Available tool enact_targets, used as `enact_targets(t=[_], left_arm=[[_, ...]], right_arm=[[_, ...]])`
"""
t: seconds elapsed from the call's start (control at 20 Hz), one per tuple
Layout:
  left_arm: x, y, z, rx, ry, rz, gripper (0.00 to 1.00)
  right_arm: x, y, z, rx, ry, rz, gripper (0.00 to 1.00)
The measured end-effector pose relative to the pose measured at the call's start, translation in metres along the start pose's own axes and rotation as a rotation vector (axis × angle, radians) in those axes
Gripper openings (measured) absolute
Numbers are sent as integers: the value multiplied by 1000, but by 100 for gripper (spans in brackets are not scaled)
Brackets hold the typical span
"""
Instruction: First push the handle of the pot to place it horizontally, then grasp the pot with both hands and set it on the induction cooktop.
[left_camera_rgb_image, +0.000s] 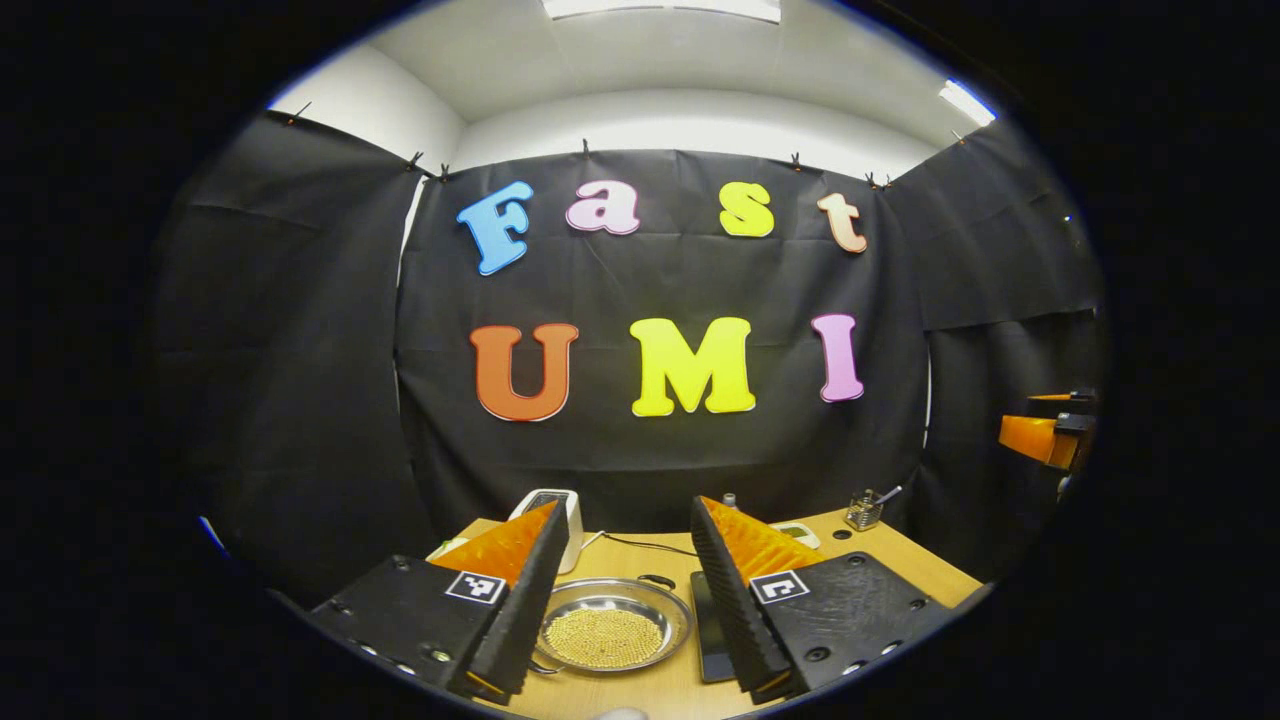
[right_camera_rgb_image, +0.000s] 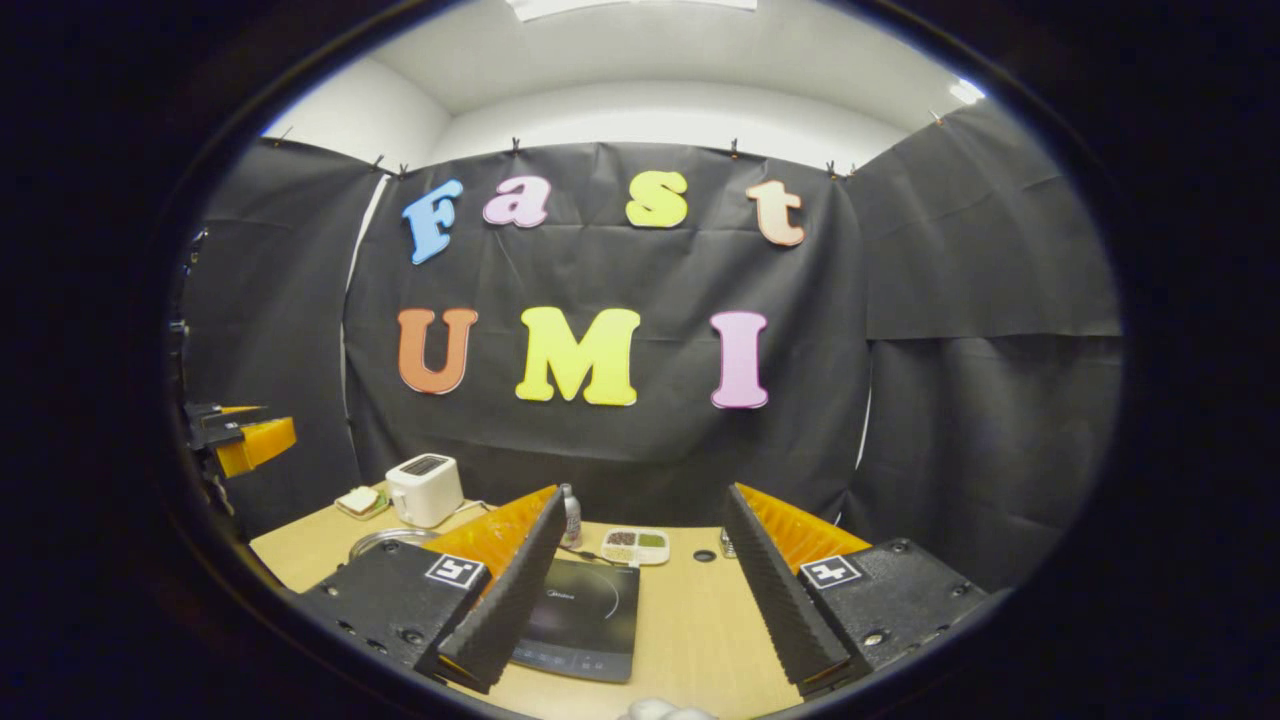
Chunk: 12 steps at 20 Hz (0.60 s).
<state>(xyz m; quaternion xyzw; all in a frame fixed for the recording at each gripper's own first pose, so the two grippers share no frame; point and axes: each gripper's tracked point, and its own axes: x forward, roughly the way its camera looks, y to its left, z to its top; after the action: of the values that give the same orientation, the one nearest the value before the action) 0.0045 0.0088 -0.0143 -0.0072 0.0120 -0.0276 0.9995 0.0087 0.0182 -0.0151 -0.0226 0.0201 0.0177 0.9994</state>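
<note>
Above the wooden table (left_camera_rgb_image: 920, 560), the left gripper (left_camera_rgb_image: 625, 600) hangs with fingers spread wide and holding nothing, framing the shallow steel pot (left_camera_rgb_image: 612, 622) (filled with small yellow beads) that rests just left of the black induction cooktop (right_camera_rgb_image: 585, 620). Likewise, the right gripper (right_camera_rgb_image: 645, 610) is wide apart over the cooktop, with a white toaster (right_camera_rgb_image: 425, 488) behind.

No readable words turn up on the things themselves. The induction cooktop (right_camera_rgb_image: 580, 615) carries a small pale brand mark near its top and a faint row of control signs along its front edge, all too small to read. Each gripper body wears a square black-and-white marker.
</note>
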Motion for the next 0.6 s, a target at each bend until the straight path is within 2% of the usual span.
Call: enact_targets(t=[0.05, 0.1, 0.2, 0.25, 0.3, 0.35, 0.4, 0.6], left_arm=[[1, -5, -2, -2, 6, -26, 75], [2, -9, -3, -4, 10, -46, 49], [3, -13, -4, 4, 16, -76, 46], [2, -9, -7, 12, 19, -66, 24], [4, -3, -10, 18, 26, -46, 19], [6, -3, -16, 11, 43, -52, 6], [9, -10, -23, -6, 60, -67, 1], [12, -6, -46, -18, 115, -82, 0]], right_arm=[[0, 0, -1, 1, 5, 0, 99], [1, 0, -3, 2, 8, 1, 100], [3, -1, -4, 0, 12, 1, 99], [3, -1, -5, -1, 14, 3, 99], [2, -1, -6, -2, 14, 4, 100], [3, -1, -6, -5, 17, 4, 99], [4, -2, -7, -7, 18, 2, 99], [5, -3, -14, 0, 36, -2, 99]])
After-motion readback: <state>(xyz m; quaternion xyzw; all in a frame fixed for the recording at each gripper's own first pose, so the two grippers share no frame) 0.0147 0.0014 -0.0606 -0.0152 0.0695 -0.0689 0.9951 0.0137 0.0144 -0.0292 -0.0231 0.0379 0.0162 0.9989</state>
